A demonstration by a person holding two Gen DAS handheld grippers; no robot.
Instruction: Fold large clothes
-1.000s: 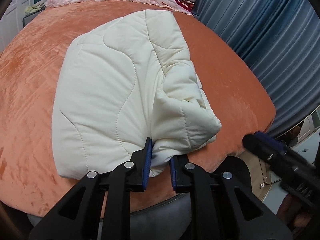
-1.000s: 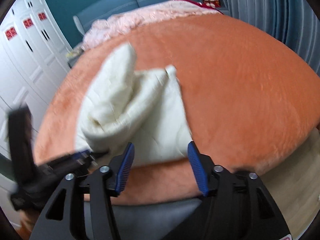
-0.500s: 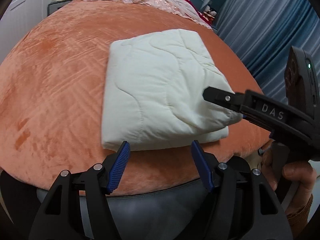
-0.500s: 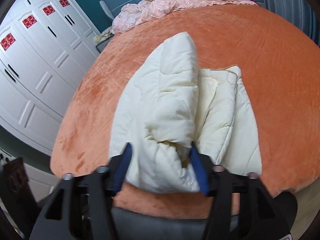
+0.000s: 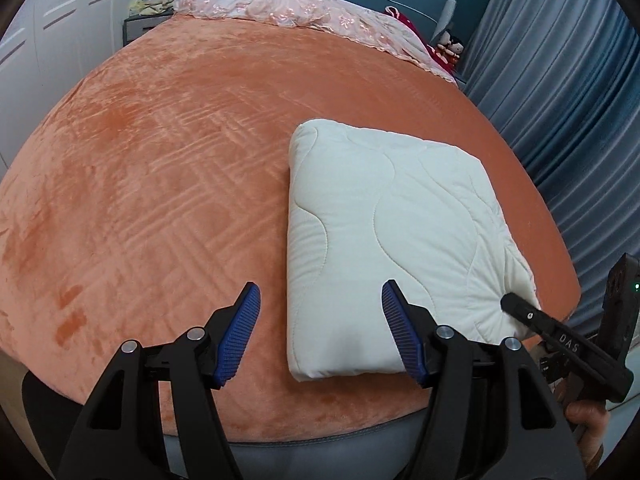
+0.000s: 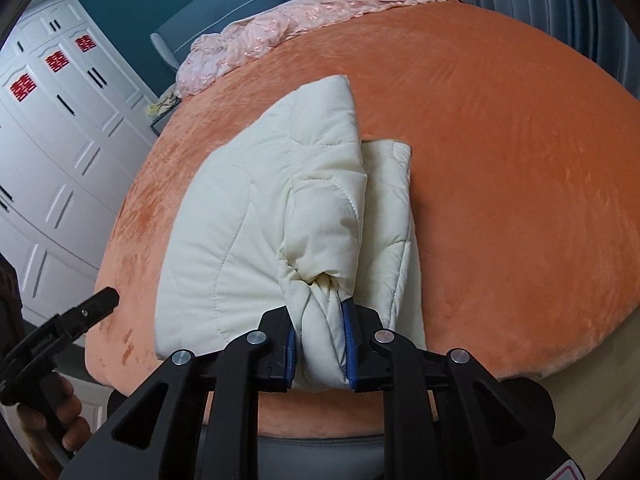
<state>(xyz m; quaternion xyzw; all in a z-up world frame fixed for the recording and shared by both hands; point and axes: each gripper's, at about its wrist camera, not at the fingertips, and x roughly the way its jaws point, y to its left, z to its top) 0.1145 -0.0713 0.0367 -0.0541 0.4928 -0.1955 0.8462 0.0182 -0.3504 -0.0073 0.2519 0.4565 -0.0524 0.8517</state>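
The orange bed carries a folded cream quilted coat near its front edge. The right gripper has just been closing and pinches the coat's near corner; the left gripper hangs agape, empty.

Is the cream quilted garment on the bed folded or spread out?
Folded: the garment lies as a compact rectangle with stacked layers, one corner bunched in the right tool.

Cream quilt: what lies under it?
The quilt rests folded on the orange bed cover. Its right near corner is pinched in the right gripper. Anything beneath the folds is hidden.
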